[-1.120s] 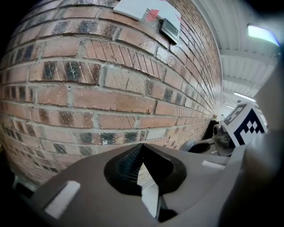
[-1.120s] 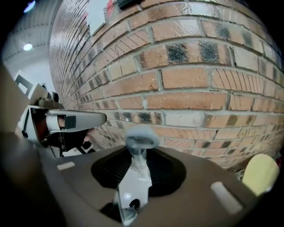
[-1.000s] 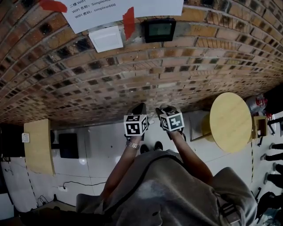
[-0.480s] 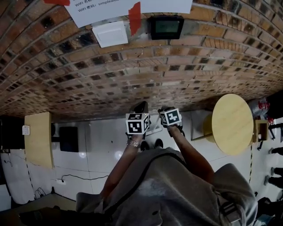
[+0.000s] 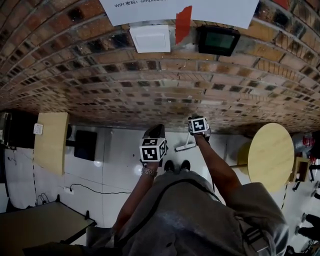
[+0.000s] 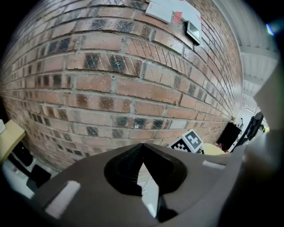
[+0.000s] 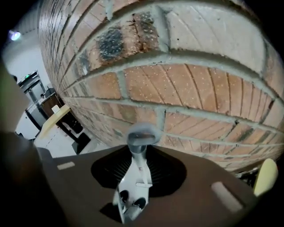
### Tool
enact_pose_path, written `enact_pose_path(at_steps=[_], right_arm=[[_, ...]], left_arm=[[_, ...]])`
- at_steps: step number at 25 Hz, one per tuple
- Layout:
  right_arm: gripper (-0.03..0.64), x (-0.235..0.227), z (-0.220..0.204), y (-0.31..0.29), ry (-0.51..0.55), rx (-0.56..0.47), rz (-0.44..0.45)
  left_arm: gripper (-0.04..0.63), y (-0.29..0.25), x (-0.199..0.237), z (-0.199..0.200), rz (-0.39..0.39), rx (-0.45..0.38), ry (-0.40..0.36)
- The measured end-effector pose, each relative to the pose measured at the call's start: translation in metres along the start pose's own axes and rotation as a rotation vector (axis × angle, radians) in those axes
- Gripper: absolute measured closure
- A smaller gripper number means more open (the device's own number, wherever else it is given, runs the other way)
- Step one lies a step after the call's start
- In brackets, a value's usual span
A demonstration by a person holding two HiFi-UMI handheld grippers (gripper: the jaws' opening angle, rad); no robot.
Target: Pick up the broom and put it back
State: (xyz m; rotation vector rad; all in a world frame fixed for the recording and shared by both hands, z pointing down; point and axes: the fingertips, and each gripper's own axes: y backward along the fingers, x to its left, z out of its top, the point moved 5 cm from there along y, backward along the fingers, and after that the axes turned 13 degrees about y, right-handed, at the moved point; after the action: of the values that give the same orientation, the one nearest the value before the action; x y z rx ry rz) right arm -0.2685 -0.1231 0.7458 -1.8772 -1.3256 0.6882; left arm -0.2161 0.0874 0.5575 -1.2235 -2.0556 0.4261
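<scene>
The person faces a brick wall (image 5: 150,95), and both grippers reach toward its foot. The right gripper (image 7: 142,153) is clamped on the broom (image 7: 136,179). Its white handle stands between the two dark pads, and its grey loop end pokes out past the jaw tips, close to the bricks. In the head view a pale stretch of the broom slants away from that gripper over the white floor (image 5: 120,165), just in front of the base of the wall. What lies at its far end is too small to make out. The left gripper (image 5: 157,131) hovers beside the right one, a little farther back from the wall. Its jaws are together, the tips touch, and nothing is between them; only a wedge of light floor shows behind the tips. The person's dark shoes (image 5: 177,165) stand on the floor just short of the wall. High on the wall hang a white plate (image 5: 150,38), a small dark screen (image 5: 217,40) and a paper sheet (image 5: 190,7) fixed with red tape (image 5: 183,24). A round yellow table (image 5: 271,155) stands near the foot of the wall on the right-gripper side, and a wooden tabletop (image 5: 51,141) stands against the wall on the left-gripper side.
</scene>
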Motion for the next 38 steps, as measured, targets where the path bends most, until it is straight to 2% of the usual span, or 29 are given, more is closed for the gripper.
enact_pose_path(at_steps=[5,6,8,12,17,21,24,28,30,33,38], right_arm=[[0.515,-0.029,0.01,-0.014,-0.044,-0.015,-0.063],[0.493,-0.03,0.01,-0.015,-0.053,-0.011,-0.066],[0.445,-0.03,0.009,-0.014,-0.063,-0.012,-0.062],[0.44,-0.026,-0.001,0.0,-0.084,-0.019,-0.083],[0.44,-0.011,-0.023,0.034,-0.179,-0.082,-0.066],[0.518,0.029,-0.033,0.08,-0.284,-0.155,0.024],[0.578,0.07,-0.048,0.118,-0.333,-0.169,0.063],[0.6,0.134,-0.039,0.158,-0.229,-0.211,0.136],[0.6,0.161,-0.031,0.182,-0.176,-0.256,0.13],[0.601,0.2,-0.033,0.212,-0.157,-0.306,0.111],[0.604,0.261,-0.058,0.243,-0.124,-0.293,0.101]], left_arm=[[0.595,0.007,0.008,-0.009,0.034,0.008,0.027],[0.595,0.008,0.008,-0.01,0.036,0.008,0.031],[0.595,0.007,0.006,-0.013,0.038,0.012,0.035],[0.595,0.006,-0.004,-0.026,0.032,0.03,0.039],[0.595,0.009,-0.015,-0.045,0.035,0.058,0.037],[0.595,0.01,-0.027,-0.064,0.005,0.089,0.018],[0.595,0.02,-0.041,-0.079,-0.054,0.108,-0.004],[0.595,0.048,-0.041,-0.086,-0.11,0.083,-0.034],[0.595,0.067,-0.035,-0.09,-0.125,0.063,-0.038],[0.595,0.098,-0.023,-0.104,-0.142,0.051,-0.042],[0.595,0.141,-0.001,-0.144,-0.164,0.081,-0.022]])
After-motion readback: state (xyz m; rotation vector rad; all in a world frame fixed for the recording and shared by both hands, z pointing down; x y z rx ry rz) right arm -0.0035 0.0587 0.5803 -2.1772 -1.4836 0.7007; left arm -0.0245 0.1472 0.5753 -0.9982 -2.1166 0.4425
